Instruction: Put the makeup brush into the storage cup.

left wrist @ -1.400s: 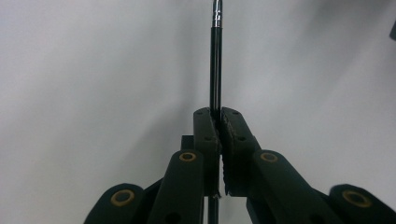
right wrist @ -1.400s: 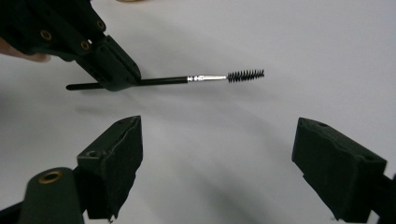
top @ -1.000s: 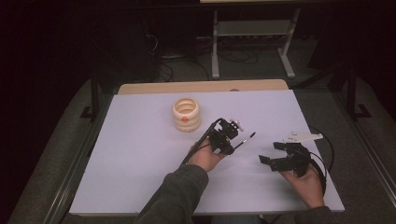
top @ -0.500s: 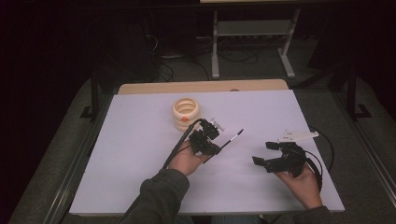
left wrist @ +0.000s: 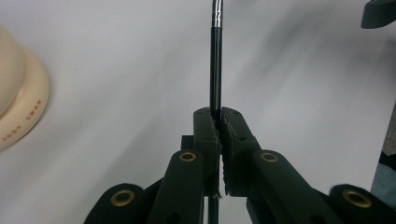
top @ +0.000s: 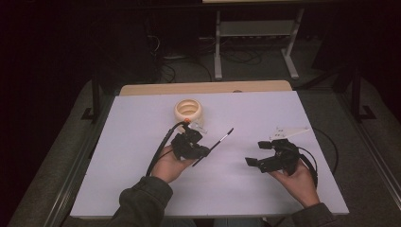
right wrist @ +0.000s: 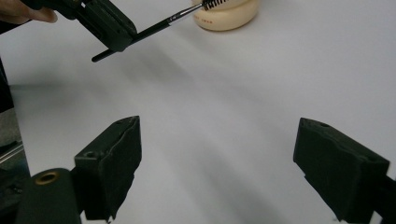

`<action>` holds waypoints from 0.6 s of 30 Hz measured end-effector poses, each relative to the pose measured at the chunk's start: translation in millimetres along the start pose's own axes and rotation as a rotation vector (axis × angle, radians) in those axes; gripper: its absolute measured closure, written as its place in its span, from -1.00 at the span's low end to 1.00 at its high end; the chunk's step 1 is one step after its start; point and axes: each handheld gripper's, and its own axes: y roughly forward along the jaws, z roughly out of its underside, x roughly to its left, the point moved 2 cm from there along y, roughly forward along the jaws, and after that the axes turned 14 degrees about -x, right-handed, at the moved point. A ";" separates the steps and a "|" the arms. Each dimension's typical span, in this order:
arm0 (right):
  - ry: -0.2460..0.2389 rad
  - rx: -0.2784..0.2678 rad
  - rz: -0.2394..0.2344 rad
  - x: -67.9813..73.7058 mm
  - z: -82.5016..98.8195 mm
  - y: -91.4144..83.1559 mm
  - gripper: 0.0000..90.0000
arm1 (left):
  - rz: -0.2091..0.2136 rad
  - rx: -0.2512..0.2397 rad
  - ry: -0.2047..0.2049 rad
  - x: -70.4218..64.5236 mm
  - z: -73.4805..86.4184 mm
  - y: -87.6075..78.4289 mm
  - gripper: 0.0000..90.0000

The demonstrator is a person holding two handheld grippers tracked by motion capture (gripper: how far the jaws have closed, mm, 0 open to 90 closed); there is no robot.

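1. The left gripper (top: 201, 152) is pinching a thin black brush (left wrist: 215, 60) between its jaws, which are pressing together on the handle.
2. The brush is sticking out of the jaws above the white table (top: 142, 189), just in front of the cream jar (top: 188, 109).
3. In the right gripper view, the brush's bristle end is lying across the jar.
4. The right gripper (top: 255, 161) is hovering well to the right of the jar, its jaws spreading wide with nothing between them.
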 end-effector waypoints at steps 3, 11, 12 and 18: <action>0.011 0.011 -0.015 3.3 -5.1 5.3 -0.68 | 0.004 -0.018 0.000 3.2 4.1 -8.5 0.91; -0.004 0.011 -0.056 10.9 -21.6 16.1 -0.68 | 0.011 -0.064 0.006 7.9 13.5 -28.2 0.91; -0.003 0.009 -0.065 12.1 -23.7 17.3 -0.68 | 0.010 -0.073 0.003 7.9 14.3 -30.0 0.91; -0.015 0.006 -0.094 19.0 -34.8 25.4 -0.68 | 0.015 -0.100 0.020 8.9 18.7 -39.9 0.91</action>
